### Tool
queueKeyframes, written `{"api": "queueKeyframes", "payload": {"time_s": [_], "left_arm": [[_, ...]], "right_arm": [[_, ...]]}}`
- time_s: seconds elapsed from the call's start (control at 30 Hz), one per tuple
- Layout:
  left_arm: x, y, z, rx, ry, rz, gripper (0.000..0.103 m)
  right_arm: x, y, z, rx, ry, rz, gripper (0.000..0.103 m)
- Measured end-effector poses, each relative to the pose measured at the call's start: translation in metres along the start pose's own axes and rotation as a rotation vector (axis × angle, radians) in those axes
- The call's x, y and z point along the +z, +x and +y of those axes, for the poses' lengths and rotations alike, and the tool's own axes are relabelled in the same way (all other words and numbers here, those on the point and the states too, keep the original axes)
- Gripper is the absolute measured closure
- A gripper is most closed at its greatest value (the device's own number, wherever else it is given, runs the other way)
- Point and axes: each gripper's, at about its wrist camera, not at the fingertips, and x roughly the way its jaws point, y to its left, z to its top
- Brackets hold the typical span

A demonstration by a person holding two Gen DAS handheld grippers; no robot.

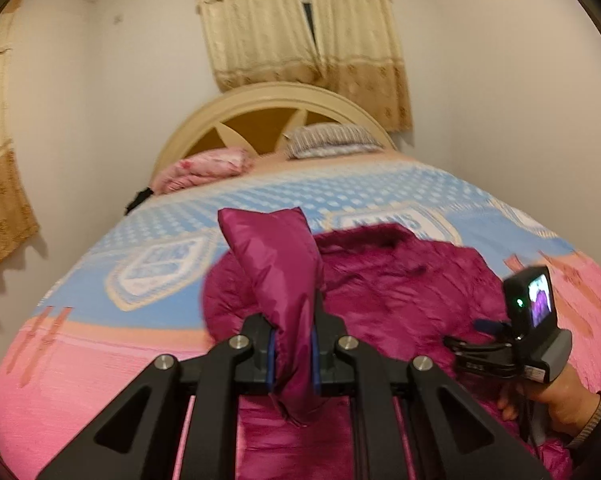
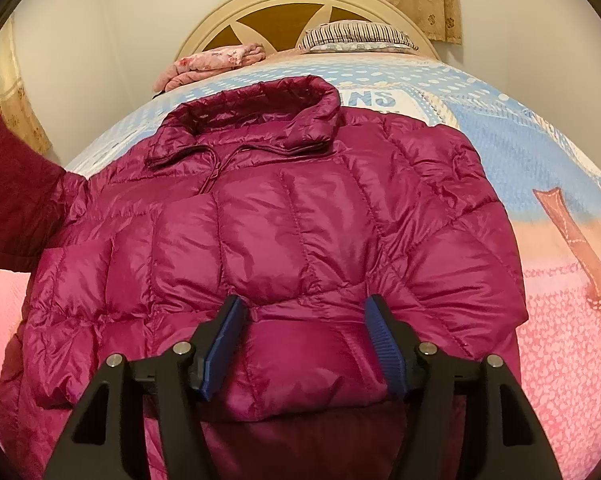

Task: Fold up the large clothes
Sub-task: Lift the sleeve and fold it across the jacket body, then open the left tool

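Note:
A magenta puffer jacket [image 2: 284, 216] lies spread on the bed, collar toward the headboard. My left gripper [image 1: 294, 320] is shut on the jacket's sleeve [image 1: 276, 264], which stands up from between the blue pads above the jacket body [image 1: 400, 288]. My right gripper [image 2: 304, 312] is open, its blue pads [image 2: 384, 344] straddling a puffy fold at the jacket's lower middle, pressed onto it. The right gripper's body and the hand holding it also show in the left wrist view [image 1: 528, 320], at the jacket's right side.
The bed cover [image 1: 260, 196] is blue and pink. A pink folded blanket [image 1: 204, 168] and a striped pillow [image 1: 332, 140] lie by the cream headboard [image 1: 260, 100]. Curtains [image 1: 300, 32] hang behind. A dark red sleeve [image 2: 12, 184] enters at left.

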Motion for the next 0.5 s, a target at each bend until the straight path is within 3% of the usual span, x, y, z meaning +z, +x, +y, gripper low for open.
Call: {"api": "queueKeyframes", "payload": {"time_s": [0.23,0.43,0.5], "left_arm": [[-0.012,0.020,-0.048,-0.071,0.043,0.065,0.090],[-0.021,0.032,-0.069,-0.084,0.066,0.101,0.090],[-0.023,0.035,-0.072,-0.077,0.076,0.110,0.083]], "right_arm": [[0.000,0.001,0.000,0.005,0.001,0.004,0.035],[0.000,0.001,-0.001,0.011,0.005,0.002,0.035],[0.000,0.001,-0.001,0.011,0.005,0.002,0.034]]}}
